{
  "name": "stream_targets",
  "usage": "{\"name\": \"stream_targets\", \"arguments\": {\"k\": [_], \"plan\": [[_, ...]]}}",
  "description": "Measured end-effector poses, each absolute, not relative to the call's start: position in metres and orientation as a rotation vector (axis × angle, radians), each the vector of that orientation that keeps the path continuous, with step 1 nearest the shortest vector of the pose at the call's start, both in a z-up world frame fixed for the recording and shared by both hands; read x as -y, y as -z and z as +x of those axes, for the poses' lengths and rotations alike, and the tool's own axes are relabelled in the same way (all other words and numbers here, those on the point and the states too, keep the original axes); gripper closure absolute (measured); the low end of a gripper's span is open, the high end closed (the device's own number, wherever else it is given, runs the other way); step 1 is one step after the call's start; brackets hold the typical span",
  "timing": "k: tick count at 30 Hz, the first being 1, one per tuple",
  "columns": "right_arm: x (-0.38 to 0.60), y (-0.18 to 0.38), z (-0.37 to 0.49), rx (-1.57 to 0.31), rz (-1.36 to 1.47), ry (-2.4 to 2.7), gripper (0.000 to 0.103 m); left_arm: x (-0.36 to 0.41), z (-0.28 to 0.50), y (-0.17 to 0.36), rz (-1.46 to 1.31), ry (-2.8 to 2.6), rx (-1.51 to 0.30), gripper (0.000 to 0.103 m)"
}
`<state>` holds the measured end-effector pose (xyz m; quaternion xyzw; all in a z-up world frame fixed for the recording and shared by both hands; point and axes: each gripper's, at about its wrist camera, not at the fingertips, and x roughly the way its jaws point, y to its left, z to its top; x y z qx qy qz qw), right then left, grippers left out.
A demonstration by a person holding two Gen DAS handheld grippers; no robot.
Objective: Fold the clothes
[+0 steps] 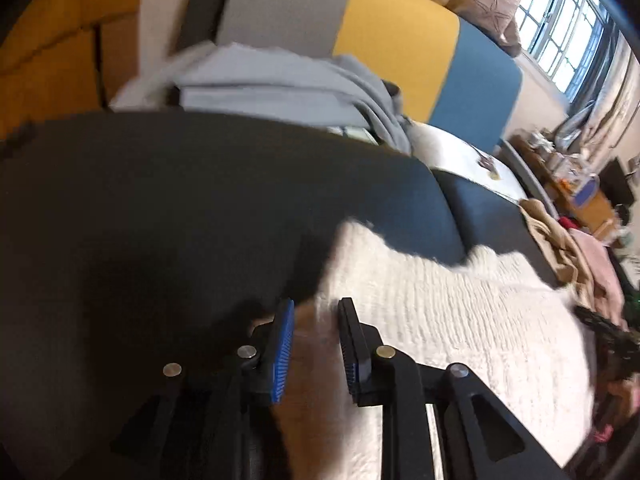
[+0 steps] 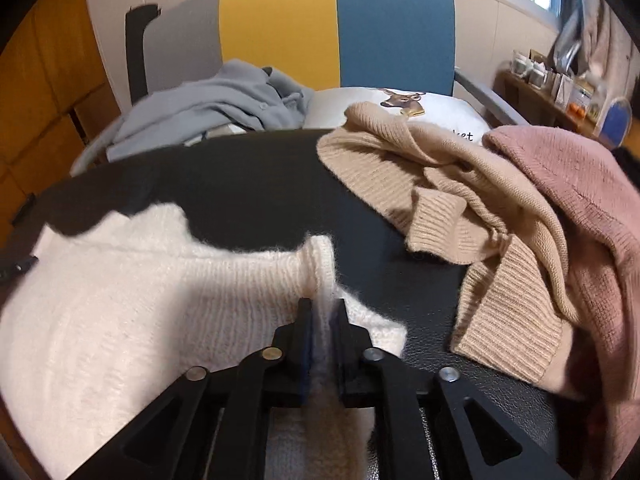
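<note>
Cream-white ribbed-knit sweater (image 2: 100,308), its cuff (image 2: 320,268) finely ribbed, lying on a black leather-grain surface (image 2: 248,184). Beige sweater (image 2: 472,208) with broad ribbing at cuff and hem; dusty-pink fine-knit sweater (image 2: 568,184) beside it. Pale grey-blue garment (image 2: 224,100), plain. White cushion (image 2: 436,110) printed with a brown deer head and dark lettering. Headboard (image 2: 336,24) in vertical panels of grey, mustard yellow and teal blue. Left tool (image 1: 316,344): black frame, bright blue ridged pads (image 1: 282,356), silver pins. Right tool (image 2: 322,344): black frame, dark blue pads, silver pins. Orange-brown wooden panelling (image 1: 48,52) at the left edge; window (image 1: 560,28) with dark grid bars.
</note>
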<state>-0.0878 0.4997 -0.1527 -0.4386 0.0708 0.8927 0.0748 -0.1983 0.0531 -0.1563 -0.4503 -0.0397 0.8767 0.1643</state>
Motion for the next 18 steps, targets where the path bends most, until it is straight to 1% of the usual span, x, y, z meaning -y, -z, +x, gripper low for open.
{"name": "stream_targets", "arguments": {"k": [1,2,5,7,10,12,14,16,18], "plan": [[-0.502,0.149,-0.085,-0.224,-1.302,-2.675,0.060,-0.050,-0.192,0.148,-1.249,-2.551,0.098,0.080],[-0.502,0.141,-0.079,-0.227,-1.262,-2.684,0.053,-0.049,-0.185,0.144,-1.225,-2.585,0.087,0.080],[-0.493,0.117,-0.054,-0.193,-1.098,-2.757,0.054,-0.051,-0.155,0.125,-1.096,-2.599,0.094,0.079],[-0.481,0.106,-0.037,-0.235,-1.070,-2.846,0.053,-0.064,-0.141,0.127,-1.085,-2.549,0.051,0.078],[-0.463,0.116,-0.023,-0.316,-1.166,-2.908,0.054,-0.094,-0.114,0.145,-1.080,-2.482,-0.153,0.078],[-0.453,0.127,-0.016,-0.357,-1.246,-2.918,0.054,-0.100,-0.107,0.170,-1.195,-2.458,-0.227,0.078],[-0.449,0.151,-0.009,-0.421,-1.376,-2.839,0.053,-0.091,-0.100,0.177,-1.167,-2.488,-0.197,0.076],[-0.450,0.156,0.006,-0.509,-1.326,-2.861,0.053,-0.078,-0.094,0.177,-1.234,-2.478,-0.131,0.077],[-0.454,0.157,0.018,-0.671,-1.333,-2.856,0.053,-0.073,-0.087,0.176,-1.252,-2.483,-0.146,0.077]]}}
